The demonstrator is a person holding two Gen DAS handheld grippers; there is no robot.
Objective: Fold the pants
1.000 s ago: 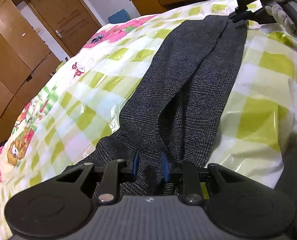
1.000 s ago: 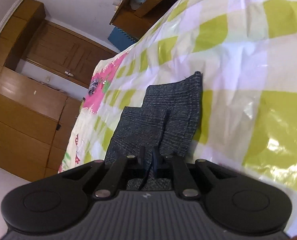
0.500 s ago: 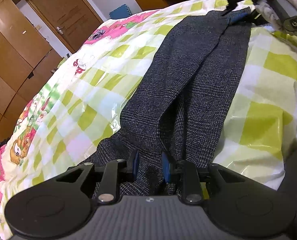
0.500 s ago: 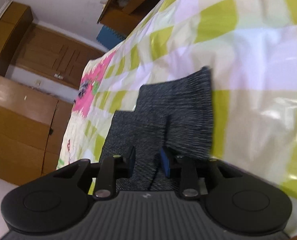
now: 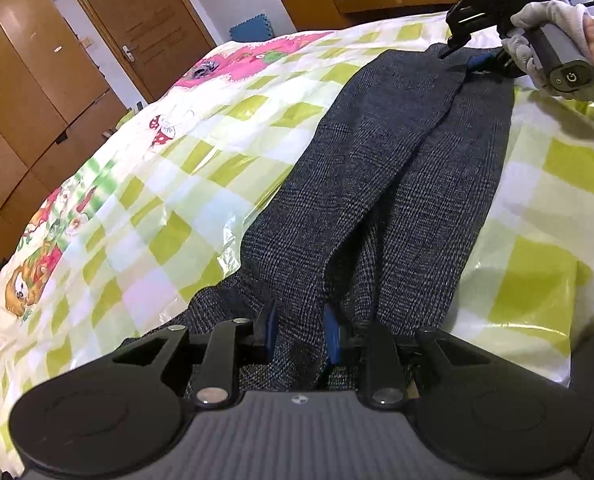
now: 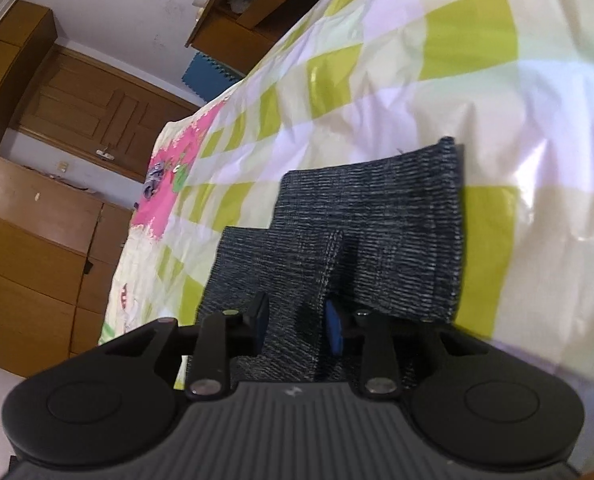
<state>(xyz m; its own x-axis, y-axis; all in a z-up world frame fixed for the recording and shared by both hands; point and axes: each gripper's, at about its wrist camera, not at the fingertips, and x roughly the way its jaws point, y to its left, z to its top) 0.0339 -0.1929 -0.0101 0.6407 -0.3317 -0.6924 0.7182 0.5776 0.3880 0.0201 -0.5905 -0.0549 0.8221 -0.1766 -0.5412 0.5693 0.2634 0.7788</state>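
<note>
- The pants [image 5: 381,184] are laid lengthwise on the checked bedcover [image 5: 145,216], one leg partly over the other, so that both ends can be taken at once.
- The left gripper [image 5: 299,334] is set at the waist end, its blue pads [image 5: 268,330] standing a little apart with a thick ridge of cloth bunched between them; the cloth appears to be gripped.
- The right gripper [image 6: 297,322], carried in a white-gloved hand [image 5: 545,36], is placed at the leg hems [image 6: 377,216]. Its jaws are closing with a fold of cloth between them; whether the pads already press cannot be told.
- The waistband is hidden below the left gripper's body.
- The hem layers are blurred, so how many lie stacked is unclear.
</note>
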